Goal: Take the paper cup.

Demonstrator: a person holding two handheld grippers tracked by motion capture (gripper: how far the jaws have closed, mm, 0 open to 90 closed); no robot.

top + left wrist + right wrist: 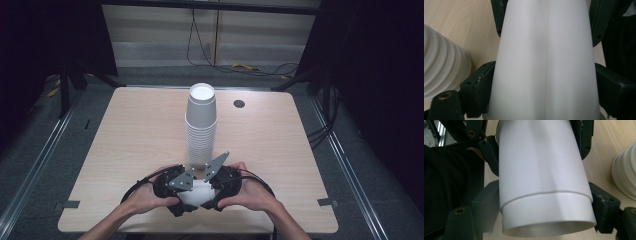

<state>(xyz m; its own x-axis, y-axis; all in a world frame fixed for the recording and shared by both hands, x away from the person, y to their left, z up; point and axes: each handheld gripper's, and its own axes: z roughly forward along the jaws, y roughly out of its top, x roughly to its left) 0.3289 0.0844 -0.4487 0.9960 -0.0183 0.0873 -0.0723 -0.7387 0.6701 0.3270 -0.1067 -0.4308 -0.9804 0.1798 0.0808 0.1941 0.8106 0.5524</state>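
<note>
Gripping a white paper cup point(196, 194) from both ends, a person's hands point(145, 197) work at the near edge of a pale wooden table point(125, 135). The left tongs point(176, 207) are clamped on the cup's narrower part, their dark jaws pressing the wall on either side in the left gripper view, where the cup point(544, 62) runs lengthwise with its seam down the middle. The right tongs point(210, 205) are clamped near the wider, rimmed end; in the right gripper view a second rim line shows around the cup point(541, 182), suggesting two cups nested together, with the pair held lying sideways just above the tabletop.

Thin paper of this kind looks very light and easily crushed: the wall would likely dent under a hard squeeze, while the rolled rim and the base stay stiffer and make the safer places to hold. The smooth, tapered sides may slip through the jaws if the cups are pulled apart, so a moderate grip close to the rim seems wisest.

Just beyond the tongs stands a tall stack of upturned cups point(201, 127), mid-table. A dark round hole point(239, 104) marks the far side of the table, with cables point(200, 45) on the floor behind
</note>
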